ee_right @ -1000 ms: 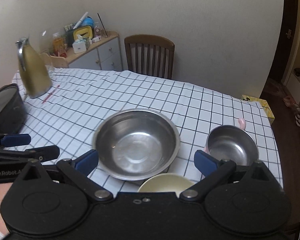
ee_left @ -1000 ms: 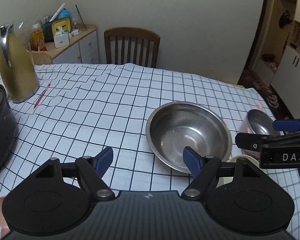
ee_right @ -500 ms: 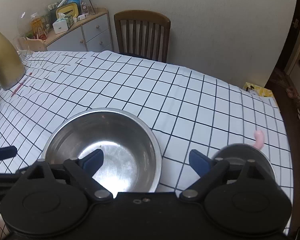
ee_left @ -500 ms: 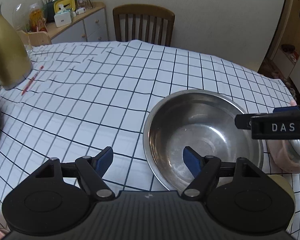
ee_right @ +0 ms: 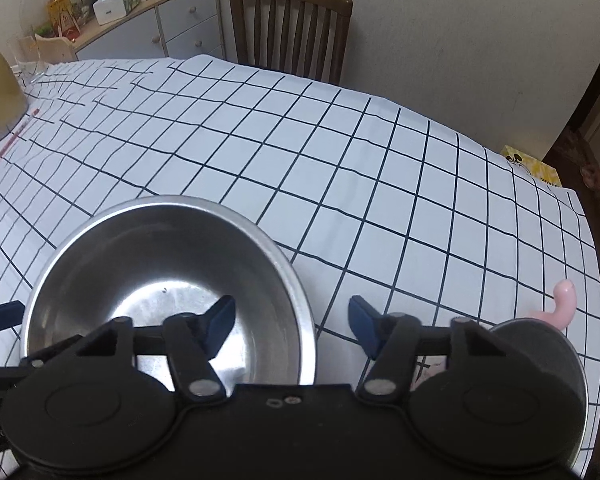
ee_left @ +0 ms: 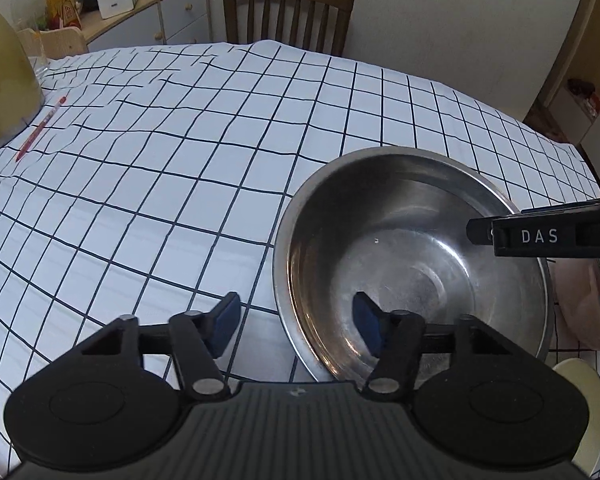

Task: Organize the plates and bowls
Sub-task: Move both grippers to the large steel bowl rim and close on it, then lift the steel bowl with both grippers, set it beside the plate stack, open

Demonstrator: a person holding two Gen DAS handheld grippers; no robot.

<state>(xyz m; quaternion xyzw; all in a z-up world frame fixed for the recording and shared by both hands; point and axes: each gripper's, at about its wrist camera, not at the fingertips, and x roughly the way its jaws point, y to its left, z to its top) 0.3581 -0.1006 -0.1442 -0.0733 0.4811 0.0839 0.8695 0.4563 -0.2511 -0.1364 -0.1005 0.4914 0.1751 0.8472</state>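
On the checked worktop (ee_left: 172,184) we see the large steel bowl (ee_left: 412,256), empty. Each hand-held gripper, left (ee_left: 296,322) and right (ee_right: 290,326), straddles its rim, jaws apart, just closing. The pink-handled steel bowl (ee_right: 540,344) and cream bowl (ee_left: 584,396) are mostly hidden.

The gold jug (ee_left: 2,64) is cut off by the left edge. The gripper body hides most of the cream bowl (ee_left: 588,408) and the near rim of the steel bowl (ee_right: 168,276). The labels on the cabinet's bottles (ee_right: 60,8) are too small to read.
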